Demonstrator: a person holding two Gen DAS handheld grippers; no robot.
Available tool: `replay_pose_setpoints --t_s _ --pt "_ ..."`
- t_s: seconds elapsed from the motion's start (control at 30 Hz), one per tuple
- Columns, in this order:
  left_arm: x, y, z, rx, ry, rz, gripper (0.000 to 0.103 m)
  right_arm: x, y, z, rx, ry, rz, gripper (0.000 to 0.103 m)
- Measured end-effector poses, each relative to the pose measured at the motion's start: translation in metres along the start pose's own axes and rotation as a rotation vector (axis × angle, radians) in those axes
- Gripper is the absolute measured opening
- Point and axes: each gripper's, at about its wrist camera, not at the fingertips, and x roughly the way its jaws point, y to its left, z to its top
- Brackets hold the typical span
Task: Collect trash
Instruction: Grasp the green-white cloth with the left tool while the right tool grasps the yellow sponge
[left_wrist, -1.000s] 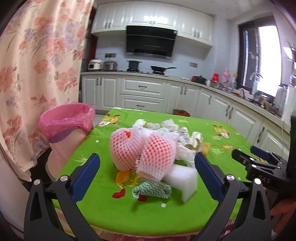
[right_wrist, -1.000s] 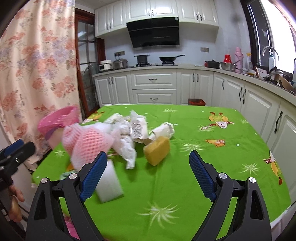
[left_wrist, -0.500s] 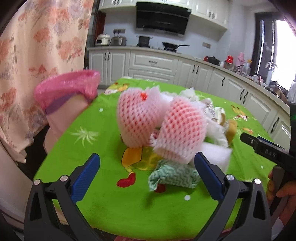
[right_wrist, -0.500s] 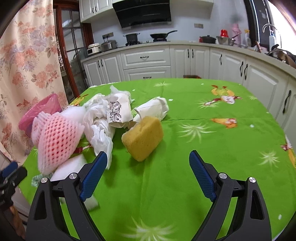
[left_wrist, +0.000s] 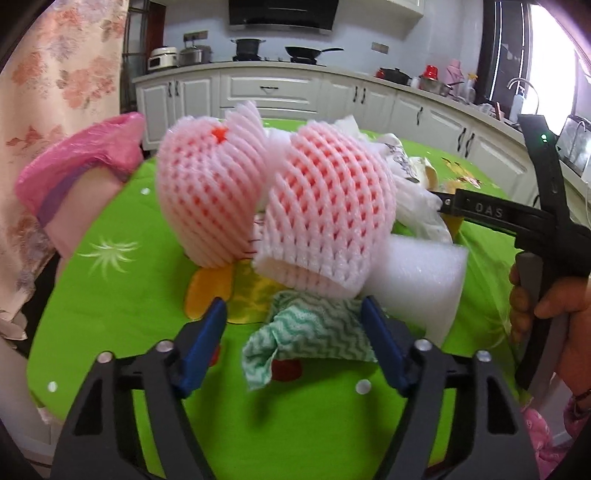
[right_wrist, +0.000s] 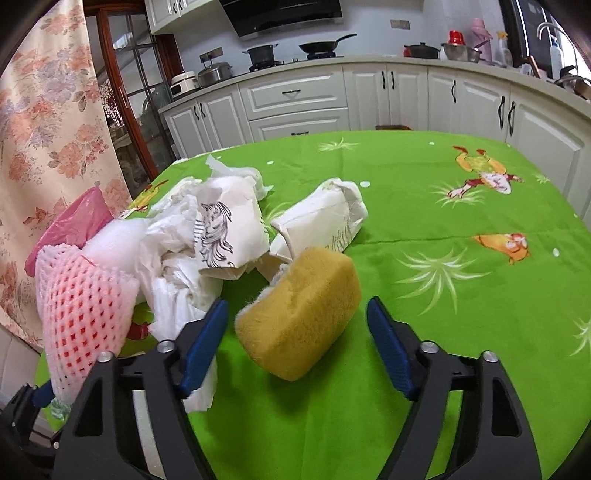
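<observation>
While tilted down | left claw (left_wrist: 293, 325) closing, straddles cloth (left_wrist: 314, 332)

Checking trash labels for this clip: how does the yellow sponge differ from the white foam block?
The yellow sponge is rounded, porous and fuzzy; the white foam block is smooth with flat faces. The sponge lies clear on the green cloth between the right gripper's open jaws; the block sits partly under a pink foam net. Both are soft trash on the table.

Foam nets (left_wrist: 266, 206), crumpled paper (right_wrist: 221, 229), perhaps a sponge (right_wrist: 299, 314), heaped on cloth.
</observation>
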Motion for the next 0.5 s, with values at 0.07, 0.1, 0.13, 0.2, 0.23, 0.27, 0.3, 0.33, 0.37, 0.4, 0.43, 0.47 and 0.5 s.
replay_pose_setpoints --t_s 0.07,0.1,0.13,0.2,0.23,0.27,0.3,0.33,0.37,0.4,0.43,0.47,0.5 --pt "0.005 -0.002 0.0 0.007 0.007 -0.025 0.059 0.0 -0.002 0.001 0.012 0.0 0.014 0.059" --pt "0.006 -0.004 -0.001 0.012 0.011 -0.036 0.049 0.0 -0.002 0.0 0.014 -0.003 0.018 0.054" --pt "0.008 -0.006 -0.001 0.02 0.018 -0.054 0.046 0.0 -0.003 0.0 0.013 -0.003 0.023 0.052" --pt "0.007 -0.008 -0.002 0.034 0.011 -0.054 0.039 -0.001 -0.001 0.0 0.005 -0.004 0.03 0.046" --pt "0.006 -0.008 -0.002 0.041 0.007 -0.059 0.038 -0.003 -0.002 0.0 0.0 -0.013 0.035 0.044" --pt "0.005 -0.007 -0.002 0.044 0.003 -0.065 0.037 -0.005 -0.001 -0.001 -0.005 -0.019 0.035 0.041" --pt "0.003 -0.007 -0.002 0.045 0.001 -0.07 0.036 -0.007 0.0 -0.002 -0.012 -0.025 0.033 0.04" --pt "0.001 -0.006 -0.002 0.045 -0.002 -0.076 0.036 -0.009 0.001 -0.002 -0.018 -0.034 0.03 0.039" --pt "-0.001 -0.005 -0.003 0.047 -0.006 -0.077 0.035 -0.011 0.001 -0.002 -0.023 -0.042 0.028 0.039" --pt "-0.004 -0.004 -0.005 0.052 -0.012 -0.076 0.035 -0.013 0.002 -0.002 -0.027 -0.049 0.026 0.038" --pt "-0.008 -0.005 -0.005 0.064 -0.021 -0.069 0.035 -0.015 0.003 -0.004 -0.029 -0.054 0.025 0.038" --pt "-0.012 -0.005 -0.005 0.079 -0.032 -0.059 0.035 -0.017 0.002 -0.004 -0.028 -0.057 0.025 0.037" --pt "-0.015 -0.005 -0.006 0.086 -0.038 -0.055 0.035 -0.02 0.002 -0.005 -0.026 -0.061 0.027 0.037"
